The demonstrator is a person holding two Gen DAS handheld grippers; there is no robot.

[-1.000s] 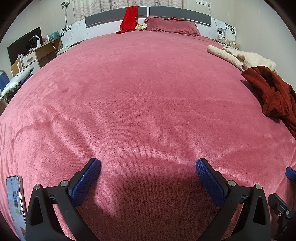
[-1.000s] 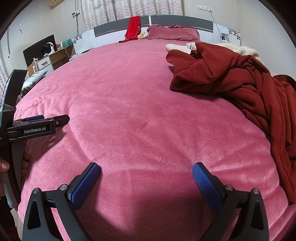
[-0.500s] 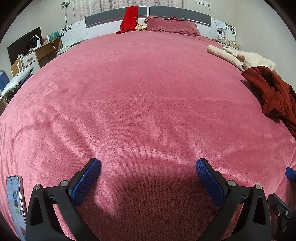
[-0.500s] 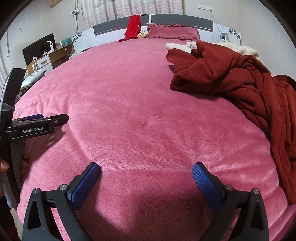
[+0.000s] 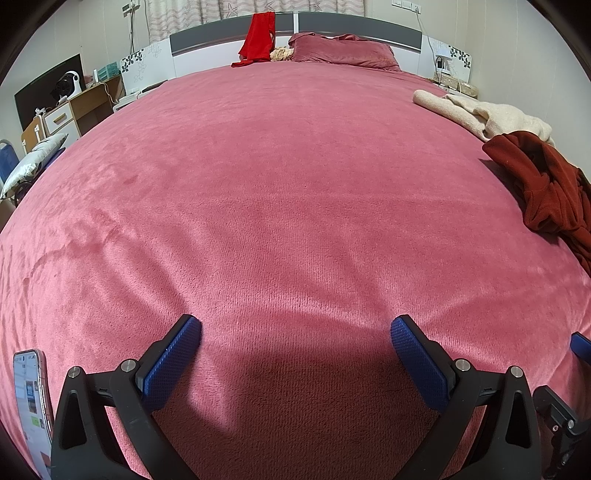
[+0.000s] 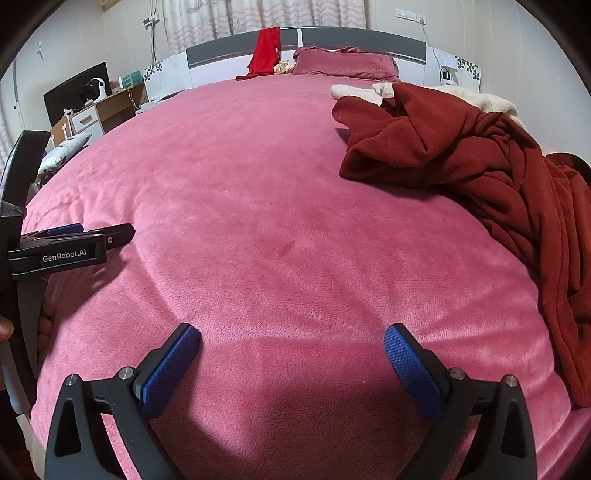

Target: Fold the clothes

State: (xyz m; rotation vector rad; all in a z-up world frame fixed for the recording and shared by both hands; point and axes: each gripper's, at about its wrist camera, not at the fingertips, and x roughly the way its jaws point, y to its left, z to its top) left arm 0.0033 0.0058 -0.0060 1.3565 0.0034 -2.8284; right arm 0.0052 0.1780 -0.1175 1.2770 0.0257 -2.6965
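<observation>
Clothes to fold lie at the bed's right side: a dark red garment (image 6: 480,177) crumpled over a cream one (image 5: 491,114). Both my grippers, left (image 5: 295,328) and right (image 6: 291,336), hover with fingers spread, empty. I'd pinch a clear hem, not the bunched middle, and drag it onto the bed (image 5: 277,177), whose wide bare centre offers room.

Big bed (image 5: 280,177) with pink plush cover filled most of both views, grey-and-white headboard (image 5: 354,31) at the far end, matching pink pillow (image 5: 341,50) against it. Patterned curtains (image 6: 266,14) hung behind. Wooden desk with white drawers (image 5: 70,110) stood left, dark monitor (image 5: 44,88) on it. Plain pale walls, wall sockets (image 6: 410,15) upper right
</observation>
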